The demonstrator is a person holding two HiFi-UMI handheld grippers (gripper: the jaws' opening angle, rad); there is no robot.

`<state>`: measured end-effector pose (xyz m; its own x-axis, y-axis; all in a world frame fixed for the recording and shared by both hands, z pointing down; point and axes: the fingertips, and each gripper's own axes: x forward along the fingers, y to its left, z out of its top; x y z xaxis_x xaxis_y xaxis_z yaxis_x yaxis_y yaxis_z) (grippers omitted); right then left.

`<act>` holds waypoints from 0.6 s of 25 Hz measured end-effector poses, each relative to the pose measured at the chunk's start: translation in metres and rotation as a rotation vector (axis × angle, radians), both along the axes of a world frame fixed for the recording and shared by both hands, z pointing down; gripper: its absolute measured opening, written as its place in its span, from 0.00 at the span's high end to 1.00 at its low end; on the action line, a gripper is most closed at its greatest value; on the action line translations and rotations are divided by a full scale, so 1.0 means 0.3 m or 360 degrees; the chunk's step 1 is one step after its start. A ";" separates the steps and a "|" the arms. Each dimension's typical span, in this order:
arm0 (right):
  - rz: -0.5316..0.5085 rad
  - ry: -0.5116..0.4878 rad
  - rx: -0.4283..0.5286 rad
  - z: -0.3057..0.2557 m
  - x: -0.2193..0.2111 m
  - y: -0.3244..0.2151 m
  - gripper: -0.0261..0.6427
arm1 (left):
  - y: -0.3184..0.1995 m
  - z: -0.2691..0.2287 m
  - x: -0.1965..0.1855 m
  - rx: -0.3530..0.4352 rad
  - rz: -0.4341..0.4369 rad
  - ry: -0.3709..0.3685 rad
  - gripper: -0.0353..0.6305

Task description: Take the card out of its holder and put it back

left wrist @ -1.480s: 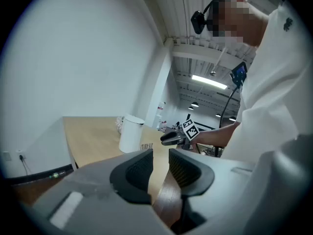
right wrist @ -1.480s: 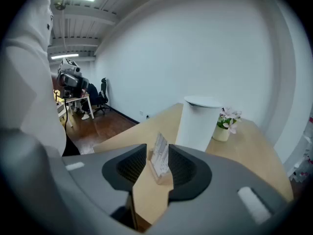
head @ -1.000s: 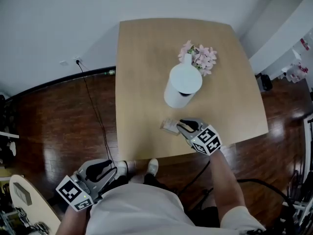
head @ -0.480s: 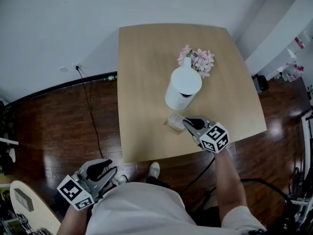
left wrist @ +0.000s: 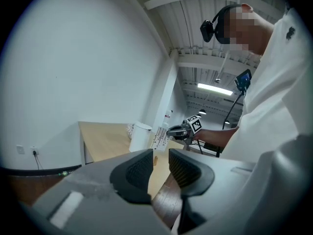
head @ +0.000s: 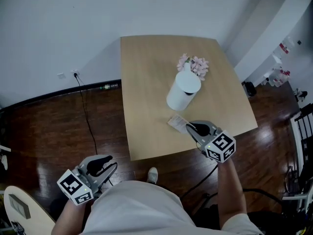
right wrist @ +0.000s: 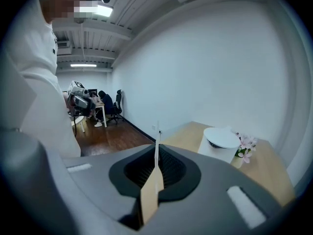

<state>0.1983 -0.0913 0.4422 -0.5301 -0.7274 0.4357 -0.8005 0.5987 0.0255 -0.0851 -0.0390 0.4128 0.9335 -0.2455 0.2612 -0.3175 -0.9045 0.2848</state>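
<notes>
Raised off the tabletop (head: 146,82) since a second ago, the right claw (head: 190,128) pinches the card (right wrist: 152,190) edge-on above the near edge, the left claw (left wrist: 159,158) parted and empty; keep the pinch firm, avoid twisting.

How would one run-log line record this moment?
right gripper: shut on card, held above table | left gripper: open, empty, off table
</notes>
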 end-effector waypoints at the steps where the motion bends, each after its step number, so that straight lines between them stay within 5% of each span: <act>1: -0.0012 0.0009 0.0007 -0.018 -0.043 0.030 0.93 | 0.010 -0.003 -0.026 0.0007 0.0006 0.0008 0.79; 15: -0.0153 -0.0070 -0.0069 -0.073 -0.707 0.464 0.93 | 0.147 0.027 -0.391 0.0027 0.0070 0.0032 0.78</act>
<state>-0.0139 0.0478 0.4202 -0.6157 -0.6535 0.4403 -0.7393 0.6724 -0.0358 -0.2025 0.0049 0.4208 0.9485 -0.2082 0.2386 -0.2717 -0.9222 0.2753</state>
